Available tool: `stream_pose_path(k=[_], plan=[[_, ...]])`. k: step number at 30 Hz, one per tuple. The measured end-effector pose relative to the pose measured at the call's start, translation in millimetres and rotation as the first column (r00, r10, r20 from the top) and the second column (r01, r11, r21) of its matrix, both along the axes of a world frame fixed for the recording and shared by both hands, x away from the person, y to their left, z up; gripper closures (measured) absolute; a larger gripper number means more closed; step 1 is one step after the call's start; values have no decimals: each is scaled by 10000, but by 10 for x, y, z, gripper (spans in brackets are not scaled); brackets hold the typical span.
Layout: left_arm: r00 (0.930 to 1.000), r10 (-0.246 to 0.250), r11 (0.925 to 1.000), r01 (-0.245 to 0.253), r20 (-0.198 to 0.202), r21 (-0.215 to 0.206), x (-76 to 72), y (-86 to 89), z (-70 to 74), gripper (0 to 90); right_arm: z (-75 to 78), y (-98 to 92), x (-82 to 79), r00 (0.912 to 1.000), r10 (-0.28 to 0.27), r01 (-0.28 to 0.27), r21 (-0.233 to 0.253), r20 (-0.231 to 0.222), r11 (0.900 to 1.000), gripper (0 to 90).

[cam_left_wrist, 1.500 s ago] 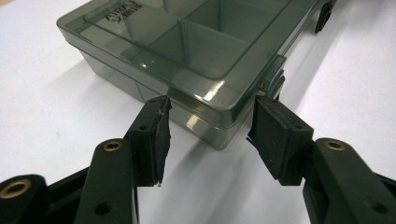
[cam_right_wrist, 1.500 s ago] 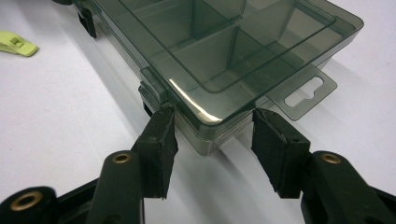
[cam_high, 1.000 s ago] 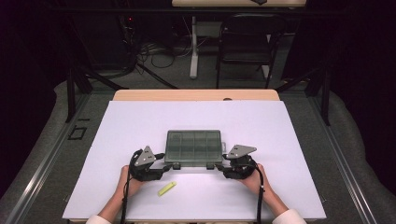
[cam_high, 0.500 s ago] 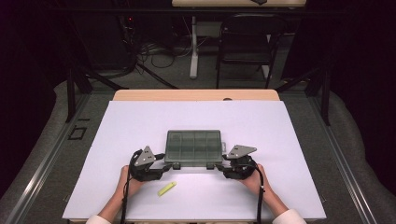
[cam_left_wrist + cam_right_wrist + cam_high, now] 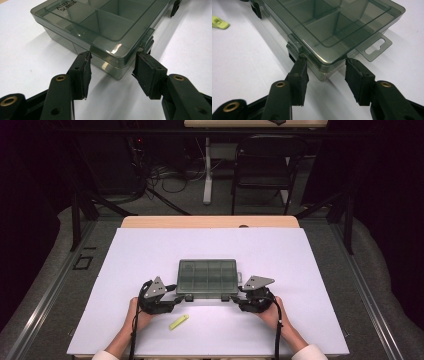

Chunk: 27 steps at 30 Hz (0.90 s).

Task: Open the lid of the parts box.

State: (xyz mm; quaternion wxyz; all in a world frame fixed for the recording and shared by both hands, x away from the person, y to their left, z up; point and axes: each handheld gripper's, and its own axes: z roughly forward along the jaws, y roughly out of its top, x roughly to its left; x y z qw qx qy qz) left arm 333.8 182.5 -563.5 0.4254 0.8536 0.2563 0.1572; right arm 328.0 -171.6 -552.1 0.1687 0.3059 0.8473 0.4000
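Box partly out of frame

My left gripper view cuts off the compartment box [image 5: 105, 27] at the top edge; its lid lettering reads only partly.

High view: even overhead light falls on the white table sheet [image 5: 210, 245], which reads bright and slightly lilac, while the floor, chair [image 5: 262, 165] and surroundings sink into deep darkness. Shadows on the sheet are short and soft. The picture is mildly soft overall, with fine detail lost.

Left gripper view: the smoky plastic organizer box [image 5: 105, 27] carries a small white glare spot on its near lid edge, and casts a soft grey shadow across the sheet. Jaws at the bottom are slightly blurred.

Right gripper view: the near box corner is sharp; the yellow-green clip [image 5: 218, 22] at the far left lies out of focus. Wide-angle stretch shows toward the edges.
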Motion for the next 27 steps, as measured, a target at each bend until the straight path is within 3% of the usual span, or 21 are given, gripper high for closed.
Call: stream_pose_path(k=[3,7,17,18,27], plan=[[10000,2,10000,-2,5,-3,0,0,-1,474,-1,-41,24,9993,-43,62,486,-383,9988,536],[10000,54,10000,-54,22,-27,-3,-3,-4,474,-6,-49,23,9987,-112,143,640,-500,9978,540],[10000,92,9999,-92,26,46,-5,-2,-2,492,-7,-49,10,9993,-99,122,607,-373,9981,562],[10000,95,9999,-95,14,35,-4,0,-2,495,8,-48,2,9991,-73,88,341,-425,9994,561],[10000,91,9999,-90,-18,74,-5,-2,3,498,-1,-54,6,9989,-128,155,605,-444,9980,575]])
